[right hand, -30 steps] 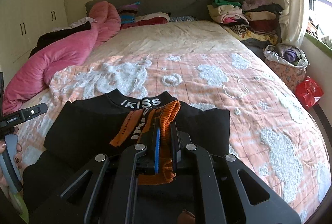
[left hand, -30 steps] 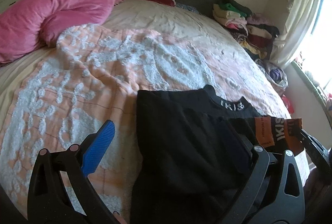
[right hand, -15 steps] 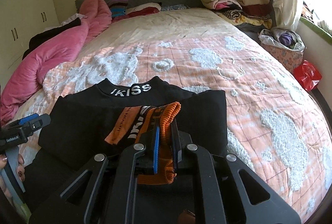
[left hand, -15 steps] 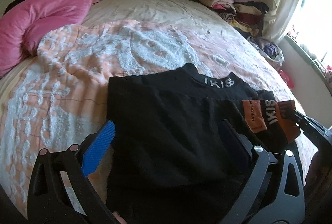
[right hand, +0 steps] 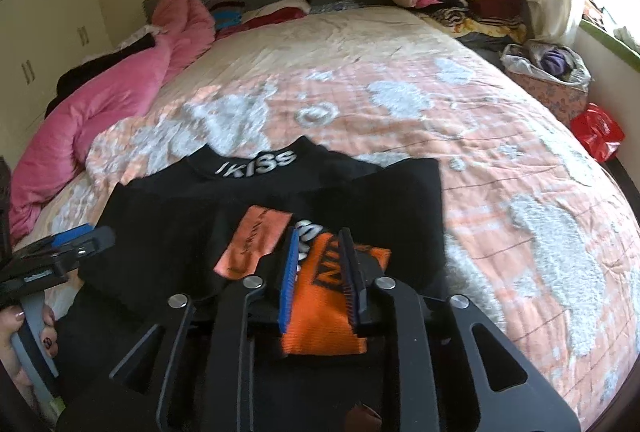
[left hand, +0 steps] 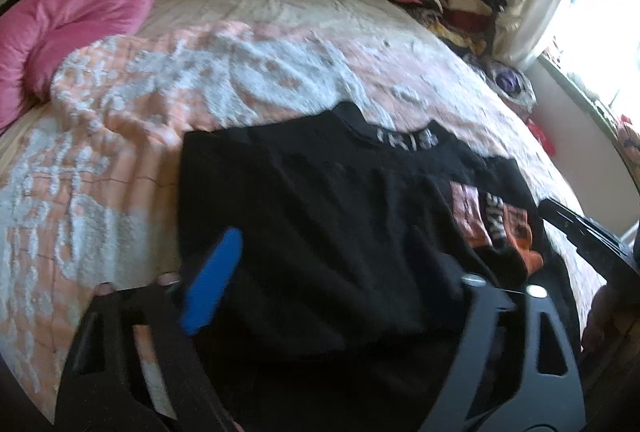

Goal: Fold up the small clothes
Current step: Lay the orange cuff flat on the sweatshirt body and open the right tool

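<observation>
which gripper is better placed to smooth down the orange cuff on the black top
Right. The right gripper has its fingers either side of the orange cuff, which lies on the black top. The left gripper is wide open over the top's plain body, well away from the cuff.

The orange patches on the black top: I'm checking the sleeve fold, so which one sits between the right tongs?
The ribbed orange cuff with black lettering, nearest the camera, between the slightly parted right tongs. The flat orange label lies left, outside them.
</observation>
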`<state>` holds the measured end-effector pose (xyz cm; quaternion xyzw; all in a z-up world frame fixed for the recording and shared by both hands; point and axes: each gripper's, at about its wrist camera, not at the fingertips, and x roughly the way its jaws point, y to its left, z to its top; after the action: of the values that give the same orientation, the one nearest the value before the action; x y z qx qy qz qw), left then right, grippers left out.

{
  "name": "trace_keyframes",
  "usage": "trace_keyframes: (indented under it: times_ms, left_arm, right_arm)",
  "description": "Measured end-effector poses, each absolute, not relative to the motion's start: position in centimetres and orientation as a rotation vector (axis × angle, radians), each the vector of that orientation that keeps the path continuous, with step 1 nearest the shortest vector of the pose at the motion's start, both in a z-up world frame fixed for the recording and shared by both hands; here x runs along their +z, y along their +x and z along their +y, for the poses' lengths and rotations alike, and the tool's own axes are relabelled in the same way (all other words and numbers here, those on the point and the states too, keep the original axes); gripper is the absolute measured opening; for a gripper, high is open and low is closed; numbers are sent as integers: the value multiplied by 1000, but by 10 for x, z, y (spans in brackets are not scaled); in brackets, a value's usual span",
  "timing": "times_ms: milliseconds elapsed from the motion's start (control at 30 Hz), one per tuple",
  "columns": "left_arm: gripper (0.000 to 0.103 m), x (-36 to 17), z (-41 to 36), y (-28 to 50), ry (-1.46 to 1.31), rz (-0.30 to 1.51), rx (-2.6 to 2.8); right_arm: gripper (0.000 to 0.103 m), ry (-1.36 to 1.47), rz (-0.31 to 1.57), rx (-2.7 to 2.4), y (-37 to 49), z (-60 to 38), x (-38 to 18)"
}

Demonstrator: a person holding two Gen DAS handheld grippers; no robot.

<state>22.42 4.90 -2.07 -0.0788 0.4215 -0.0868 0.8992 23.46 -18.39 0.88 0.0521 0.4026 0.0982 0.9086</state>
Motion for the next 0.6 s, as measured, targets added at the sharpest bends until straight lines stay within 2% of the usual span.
trace_keyframes:
  times_ms: [67,200,333,600]
  left_arm:
    - [57,-27,46,225,-145,907,-192]
    - [57,-40,49,225,-87,948,-146]
    - [57,-47,64,224,-177,970,-170]
    - [57,-47,68,223,-212,973,-190]
  right_arm:
    - [22,83,848,235,235,-170,5]
    - [23,38,876,298,236,-142,1]
    - [34,-8,887,357,238,-116,0]
    - [34,-9,1017,278,253,-126,-31]
